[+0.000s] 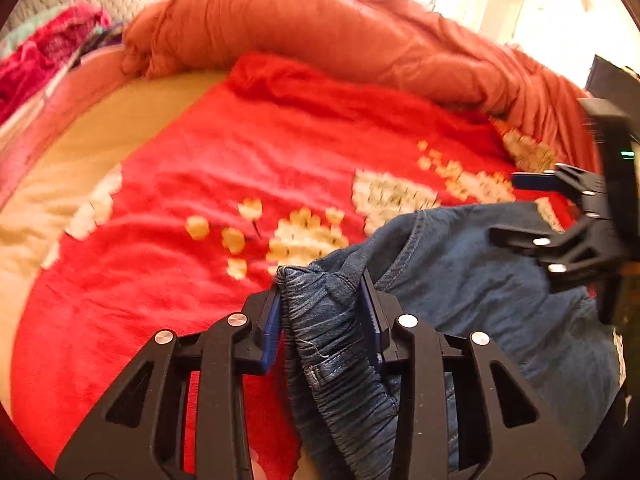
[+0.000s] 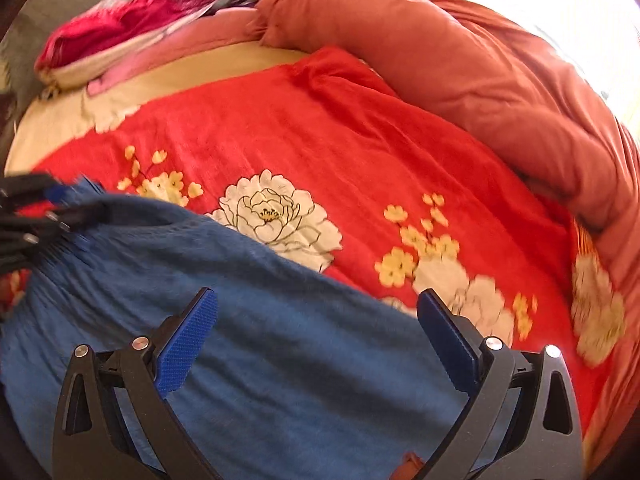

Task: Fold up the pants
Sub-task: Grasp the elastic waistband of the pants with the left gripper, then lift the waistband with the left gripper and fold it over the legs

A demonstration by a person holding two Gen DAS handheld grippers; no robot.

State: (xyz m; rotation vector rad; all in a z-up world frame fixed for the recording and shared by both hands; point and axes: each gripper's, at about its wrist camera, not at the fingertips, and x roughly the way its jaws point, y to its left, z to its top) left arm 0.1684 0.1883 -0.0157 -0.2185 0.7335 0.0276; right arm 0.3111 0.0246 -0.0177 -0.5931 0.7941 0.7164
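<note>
Blue denim pants (image 1: 460,280) with a gathered elastic waistband lie bunched on a red floral blanket (image 1: 200,160). My left gripper (image 1: 322,284) is shut on a fold of the waistband, with both blue pads pressed against the cloth. In the right wrist view the left gripper (image 2: 86,200) shows at the left edge, on the pants' (image 2: 240,280) far corner. My right gripper (image 2: 316,296) hovers open over the pants' upper edge with nothing between its fingers. From the left wrist view the right gripper (image 1: 504,208) comes in from the right, above the denim.
A rolled rust-orange duvet (image 1: 320,28) runs along the back and right of the bed. A magenta and teal cloth (image 2: 140,12) lies at the back left. A cream sheet (image 1: 80,160) shows to the left of the blanket (image 2: 320,140).
</note>
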